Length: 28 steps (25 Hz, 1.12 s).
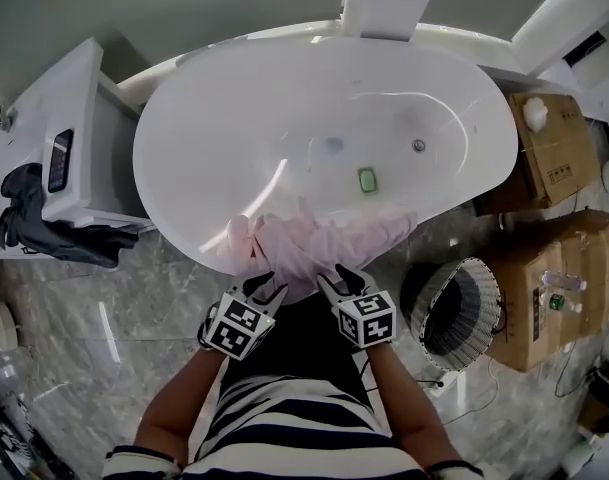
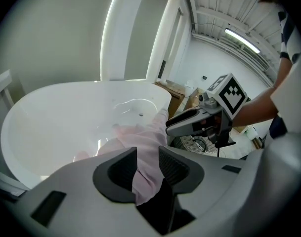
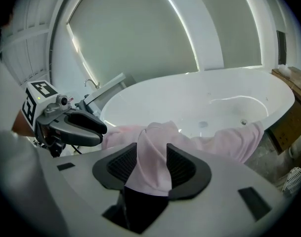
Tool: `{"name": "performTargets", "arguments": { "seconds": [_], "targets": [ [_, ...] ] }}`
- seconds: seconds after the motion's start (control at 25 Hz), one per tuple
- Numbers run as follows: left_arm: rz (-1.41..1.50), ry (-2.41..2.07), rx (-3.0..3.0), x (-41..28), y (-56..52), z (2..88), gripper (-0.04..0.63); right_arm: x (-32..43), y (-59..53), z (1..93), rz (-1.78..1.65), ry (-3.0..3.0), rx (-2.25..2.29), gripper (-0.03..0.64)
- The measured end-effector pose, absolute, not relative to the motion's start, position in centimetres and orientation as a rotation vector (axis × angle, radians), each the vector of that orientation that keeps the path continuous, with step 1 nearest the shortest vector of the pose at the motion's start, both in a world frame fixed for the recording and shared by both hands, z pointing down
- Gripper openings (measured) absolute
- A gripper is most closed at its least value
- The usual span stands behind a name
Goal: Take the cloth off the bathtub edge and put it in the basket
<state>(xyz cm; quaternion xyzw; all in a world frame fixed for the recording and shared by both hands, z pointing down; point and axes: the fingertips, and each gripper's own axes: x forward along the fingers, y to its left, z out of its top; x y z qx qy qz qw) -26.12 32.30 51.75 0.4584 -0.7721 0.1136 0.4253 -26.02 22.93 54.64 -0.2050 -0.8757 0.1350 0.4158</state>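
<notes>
A pale pink cloth [image 1: 314, 243] lies draped over the near rim of the white bathtub [image 1: 194, 88]. Both grippers are down at its hanging front edge, side by side. My left gripper [image 1: 267, 288] is open, and a fold of the cloth [image 2: 140, 142] sits in the gap between its jaws [image 2: 148, 154]. My right gripper [image 1: 339, 276] is also open, with a raised fold of the cloth [image 3: 155, 152] standing between its pads [image 3: 151, 154]. The round wire basket [image 1: 454, 313] stands on the floor to the right of the tub.
Cardboard boxes [image 1: 549, 148] are stacked to the right, behind and beside the basket. A white cabinet [image 1: 74, 138] with a dark garment [image 1: 24, 218] hanging off it stands at the left. A small green item [image 1: 367, 180] lies in the tub near the drain [image 1: 418, 146].
</notes>
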Motion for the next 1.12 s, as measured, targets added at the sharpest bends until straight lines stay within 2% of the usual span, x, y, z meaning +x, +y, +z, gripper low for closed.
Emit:
{"name": "performTargets", "arguments": {
  "seconds": [0.2, 0.32, 0.76, 0.88, 1.12],
  "targets": [
    [0.26, -1.896, 1.133, -26.9, 32.4, 52.1, 0.144, -27.7, 23.5, 55.8, 0.27, -2.191, -0.521, 0.286],
    [0.252, -1.879, 1.127, -27.5, 32.7, 52.4, 0.155, -28.8, 23.9, 56.8, 0.229, -2.163, -0.532, 0.325],
    [0.31, -1.786, 1.172, -27.3, 33.3, 54.3, 0.212, -29.3, 24.7, 58.9, 0.224, -2.039, -0.559, 0.342],
    [0.368, -1.769, 1.172, -27.4, 33.4, 54.7, 0.218, -29.3, 24.6, 59.0, 0.214, -2.02, -0.556, 0.318],
    [0.35, -1.752, 1.192, -27.4, 33.3, 54.8, 0.225, -28.7, 24.7, 58.7, 0.243, -2.014, -0.493, 0.14]
  ]
}}
